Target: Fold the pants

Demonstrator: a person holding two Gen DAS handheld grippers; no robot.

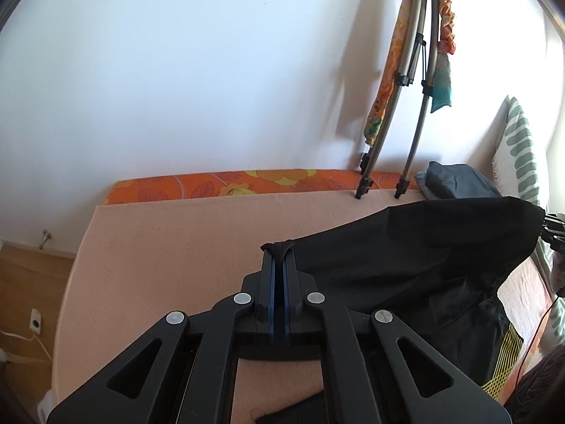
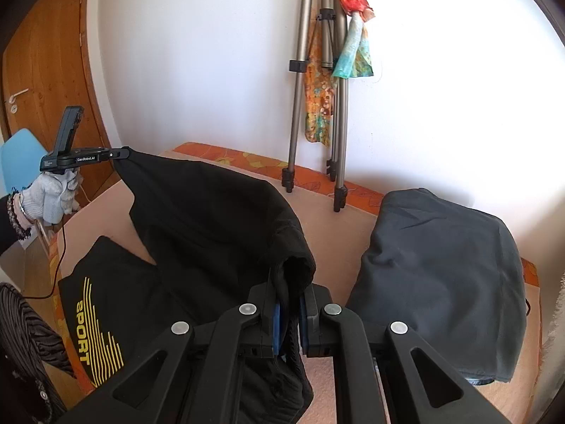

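Observation:
Black sport pants [image 1: 406,268] with a yellow "SPORT" print [image 2: 95,332] hang stretched in the air above the peach blanket [image 1: 169,268]. My left gripper [image 1: 278,249] is shut on one corner of their edge. My right gripper [image 2: 289,282] is shut on a bunched part of the same edge of the pants [image 2: 212,219]. In the right wrist view the left gripper [image 2: 120,153] shows at the far left, held in a gloved hand, pinching the fabric corner. The rest of the pants drapes down onto the bed.
A folded dark grey garment [image 2: 441,282] lies on the blanket to the right. A tripod [image 2: 317,88] draped with colourful scarves stands against the white wall. An orange flowered mattress edge [image 1: 247,182] runs along the wall. A wooden door [image 2: 46,81] is at left.

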